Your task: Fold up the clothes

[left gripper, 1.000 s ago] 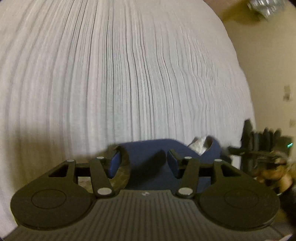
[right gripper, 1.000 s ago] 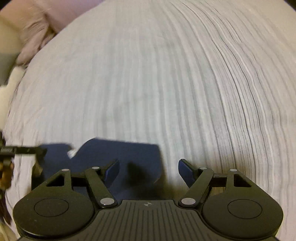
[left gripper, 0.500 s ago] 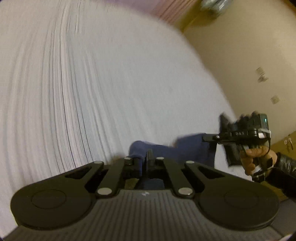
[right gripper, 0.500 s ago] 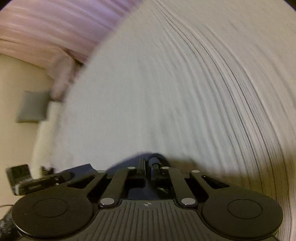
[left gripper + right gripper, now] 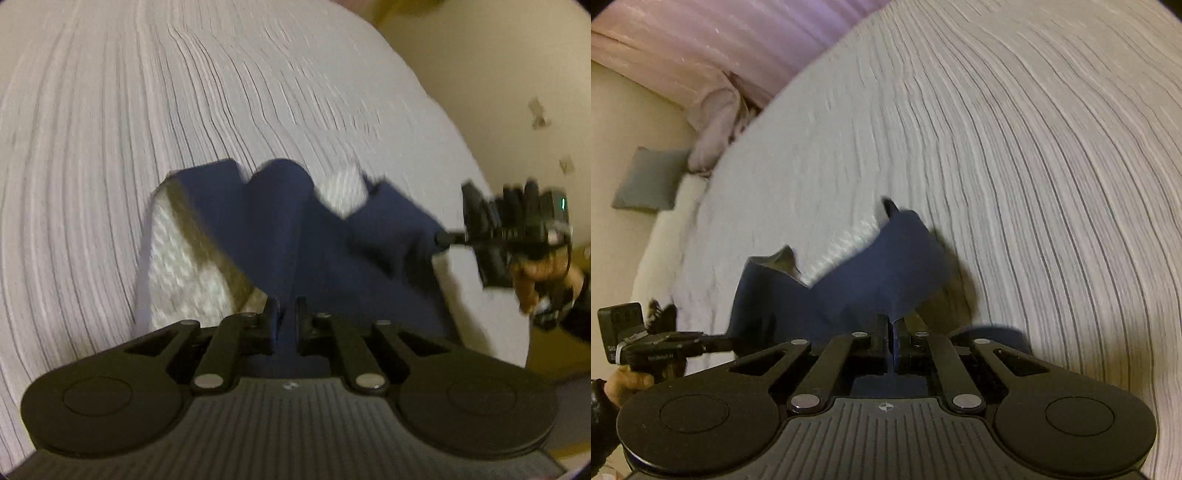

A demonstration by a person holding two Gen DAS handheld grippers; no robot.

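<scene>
The left claw [image 5: 286,314] is clamped on one edge of the dark navy cloth garment [image 5: 295,236]; the right claw [image 5: 893,332] pinches the other edge. The garment hangs between them, lifted just above the white ribbed bedspread [image 5: 110,147]. No neat fold shows yet, so folding looks barely begun.
</scene>
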